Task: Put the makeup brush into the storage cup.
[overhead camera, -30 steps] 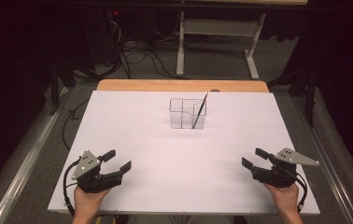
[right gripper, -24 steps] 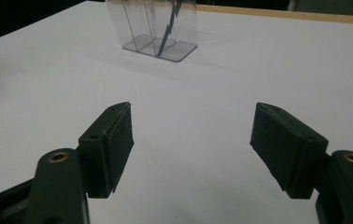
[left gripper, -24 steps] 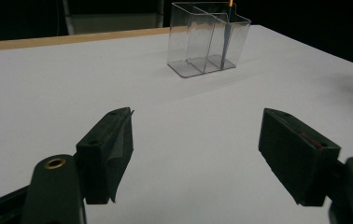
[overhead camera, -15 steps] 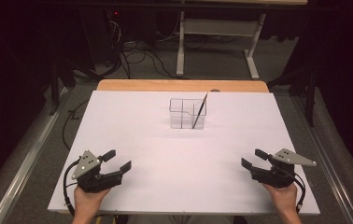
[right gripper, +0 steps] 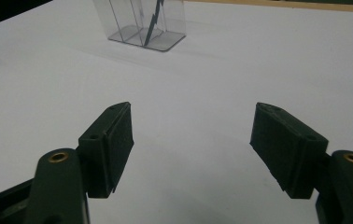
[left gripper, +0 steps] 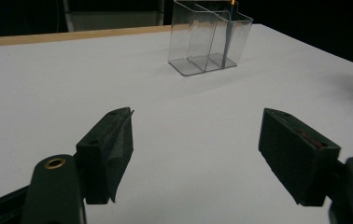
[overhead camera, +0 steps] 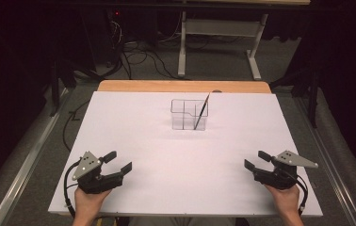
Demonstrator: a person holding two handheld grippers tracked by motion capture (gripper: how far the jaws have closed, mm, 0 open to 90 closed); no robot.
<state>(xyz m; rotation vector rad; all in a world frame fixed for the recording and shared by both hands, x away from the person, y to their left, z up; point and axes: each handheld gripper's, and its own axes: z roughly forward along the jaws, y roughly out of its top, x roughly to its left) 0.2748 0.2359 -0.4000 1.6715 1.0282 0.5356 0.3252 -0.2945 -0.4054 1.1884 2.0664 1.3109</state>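
Note:
A clear plastic organizer (overhead camera: 188, 114) with several compartments stands at the middle back of the white table (overhead camera: 185, 155). A thin dark pen (overhead camera: 201, 111) leans in its right compartment, tip down. The organizer (left gripper: 209, 39) and pen (left gripper: 228, 35) appear far ahead in the left gripper view, and the organizer (right gripper: 142, 23) with the pen (right gripper: 153, 23) likewise in the right gripper view. My left gripper (overhead camera: 118, 161) rests open near the front left edge, nothing between its jaws. My right gripper (overhead camera: 256, 160) rests open near the front right edge, also empty.
A wooden strip (overhead camera: 183, 86) runs along the table's far edge. Beyond it stand a metal desk frame (overhead camera: 218, 33) and loose cables (overhead camera: 138, 52) on the floor. Metal rails (overhead camera: 20, 165) flank the table on both sides.

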